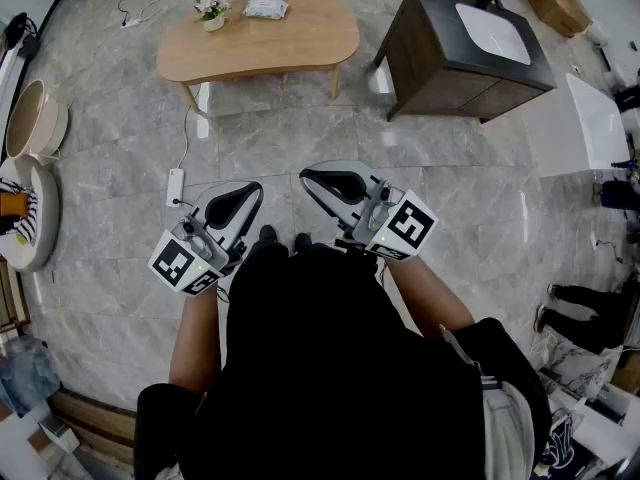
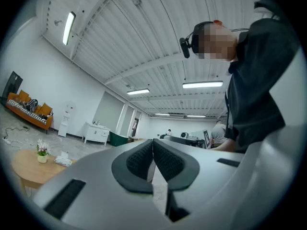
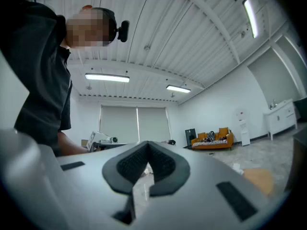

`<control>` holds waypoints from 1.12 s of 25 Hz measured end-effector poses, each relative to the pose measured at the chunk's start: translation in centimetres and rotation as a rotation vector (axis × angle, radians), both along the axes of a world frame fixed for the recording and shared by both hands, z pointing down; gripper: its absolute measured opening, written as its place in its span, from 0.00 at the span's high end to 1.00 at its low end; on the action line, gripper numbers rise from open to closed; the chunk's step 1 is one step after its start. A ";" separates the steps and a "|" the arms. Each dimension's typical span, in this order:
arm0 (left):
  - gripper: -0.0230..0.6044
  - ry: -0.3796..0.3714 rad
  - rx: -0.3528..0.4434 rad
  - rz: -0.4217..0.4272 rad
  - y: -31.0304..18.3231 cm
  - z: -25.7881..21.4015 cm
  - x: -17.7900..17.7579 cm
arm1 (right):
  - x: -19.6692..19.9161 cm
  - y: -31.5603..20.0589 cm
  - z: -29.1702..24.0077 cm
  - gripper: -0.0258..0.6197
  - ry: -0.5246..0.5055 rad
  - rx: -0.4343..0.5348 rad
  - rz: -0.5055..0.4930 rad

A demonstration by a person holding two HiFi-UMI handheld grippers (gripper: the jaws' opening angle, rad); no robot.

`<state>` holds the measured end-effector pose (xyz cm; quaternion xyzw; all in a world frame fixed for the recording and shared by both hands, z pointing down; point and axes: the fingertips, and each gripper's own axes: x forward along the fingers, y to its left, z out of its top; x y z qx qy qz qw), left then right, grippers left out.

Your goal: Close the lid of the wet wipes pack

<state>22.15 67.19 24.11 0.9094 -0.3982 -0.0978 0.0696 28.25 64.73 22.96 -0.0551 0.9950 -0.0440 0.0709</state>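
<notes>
The wet wipes pack (image 1: 265, 7) is a small white packet lying at the far end of an oval wooden table (image 1: 290, 43), well ahead of me. In the left gripper view the pack (image 2: 62, 160) shows small on the same table (image 2: 26, 169); its lid is too small to make out. My left gripper (image 1: 250, 191) and right gripper (image 1: 309, 176) are held close to my body, side by side above the floor, far short of the table. Both are shut with nothing between the pads: left gripper (image 2: 153, 142), right gripper (image 3: 147, 143).
A small pot of flowers (image 1: 211, 8) stands next to the pack. A dark cabinet with a white sink (image 1: 470, 53) stands at the right. A white power strip (image 1: 175, 186) with its cable lies on the marble floor at my left. Cushioned seats (image 1: 30, 168) line the left edge.
</notes>
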 end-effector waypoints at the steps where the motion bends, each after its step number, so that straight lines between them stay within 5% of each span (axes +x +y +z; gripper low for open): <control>1: 0.94 0.000 -0.003 0.001 0.0 0.1 0.0 | 0.0 0.0 0.0 0.95 0.000 -0.002 0.001; 17: 0.94 -0.001 -0.046 -0.025 -0.5 1.2 0.0 | 0.8 -0.2 -0.5 0.95 -0.078 -0.061 0.013; 28: 0.94 -0.006 -0.061 -0.016 -0.4 1.4 0.2 | 0.5 0.1 0.1 0.95 -0.012 -0.026 0.017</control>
